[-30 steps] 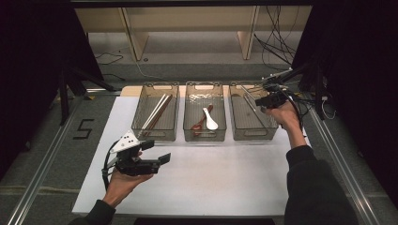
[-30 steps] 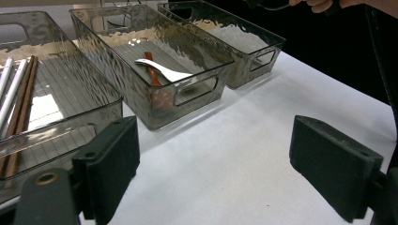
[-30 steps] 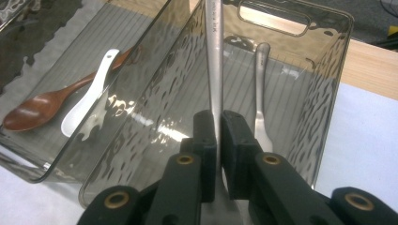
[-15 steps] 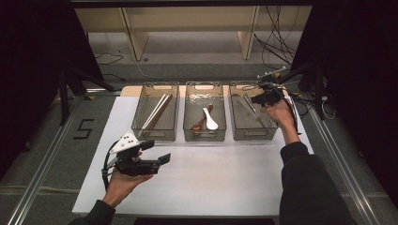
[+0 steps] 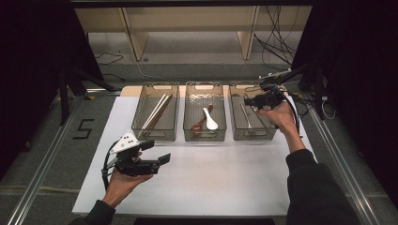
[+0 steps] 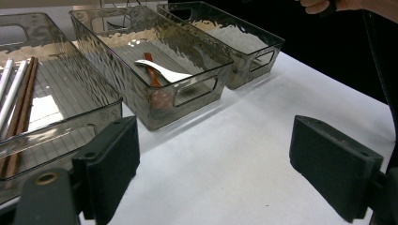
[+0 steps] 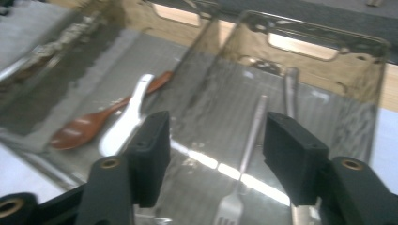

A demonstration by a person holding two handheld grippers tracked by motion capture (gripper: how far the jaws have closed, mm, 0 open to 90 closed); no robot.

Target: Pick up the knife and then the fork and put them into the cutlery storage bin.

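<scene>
Both jaws of the right gripper (image 7: 213, 154) have just been opening, empty, above a fork (image 7: 244, 159).

The right gripper (image 7: 213, 157), jaws just opened, hangs above a fork (image 7: 244, 154) in the bin (image 7: 328, 35).

The fork (image 7: 244, 164) has its tines cut off by the right gripper view's bottom edge, blurred.
</scene>
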